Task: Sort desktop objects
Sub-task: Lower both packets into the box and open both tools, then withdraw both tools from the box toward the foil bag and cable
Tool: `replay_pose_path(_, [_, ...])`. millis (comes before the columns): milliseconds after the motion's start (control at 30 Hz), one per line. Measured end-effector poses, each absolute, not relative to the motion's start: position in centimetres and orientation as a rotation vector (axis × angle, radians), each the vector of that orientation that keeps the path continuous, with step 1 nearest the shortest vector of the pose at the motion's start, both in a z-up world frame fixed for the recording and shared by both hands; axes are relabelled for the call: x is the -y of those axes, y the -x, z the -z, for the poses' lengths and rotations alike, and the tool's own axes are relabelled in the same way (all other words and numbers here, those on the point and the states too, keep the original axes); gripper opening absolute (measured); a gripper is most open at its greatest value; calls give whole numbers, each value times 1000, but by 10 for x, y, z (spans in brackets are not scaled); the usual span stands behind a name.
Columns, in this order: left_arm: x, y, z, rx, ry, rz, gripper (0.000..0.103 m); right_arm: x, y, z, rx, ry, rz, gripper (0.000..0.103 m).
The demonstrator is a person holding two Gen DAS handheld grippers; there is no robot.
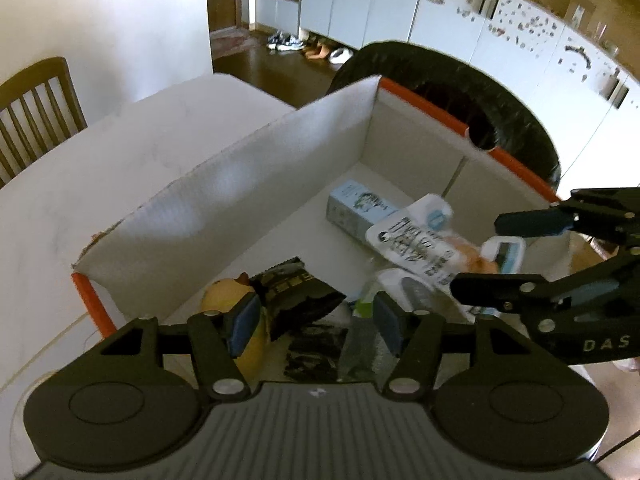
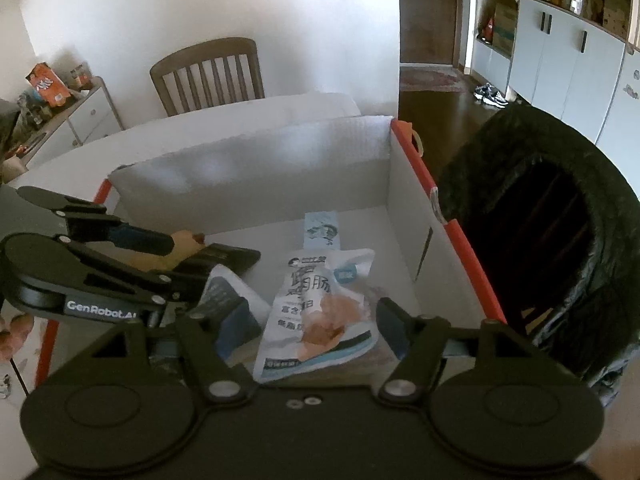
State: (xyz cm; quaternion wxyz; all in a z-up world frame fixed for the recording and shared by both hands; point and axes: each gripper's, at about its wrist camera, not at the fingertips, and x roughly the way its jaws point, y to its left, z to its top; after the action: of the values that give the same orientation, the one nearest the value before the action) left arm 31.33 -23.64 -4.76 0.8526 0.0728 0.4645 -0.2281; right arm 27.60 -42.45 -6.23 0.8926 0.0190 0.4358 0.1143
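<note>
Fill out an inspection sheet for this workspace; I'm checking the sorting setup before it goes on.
Surface: white table, bare beside the box.
Job's things: white cardboard box with orange edges, open on top, holding a white snack pouch, a pale blue carton, a yellow duck toy and a dark wrapper.
Clutter: items on a side cabinet; too small to name.
Grippers: left gripper open over the box, nothing between its pads; right gripper open above the pouch, not gripping it.
Cables: a thin line on the table at the box's near left corner.
Surroundings: black-lined bin beside the box, wooden chair, white cupboards, shoes on the floor.
</note>
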Motion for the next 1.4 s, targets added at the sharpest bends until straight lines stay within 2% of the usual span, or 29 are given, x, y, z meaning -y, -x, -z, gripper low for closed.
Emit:
replay_pose_path(667, [201,-248,-6,-821,-42,544,61,401,-231,19,-843,-87,-274,70])
replay_pose_path(1400, [121,-160,-22,-707,2,551,61,321,-174,-2,-754,-52,-283,72])
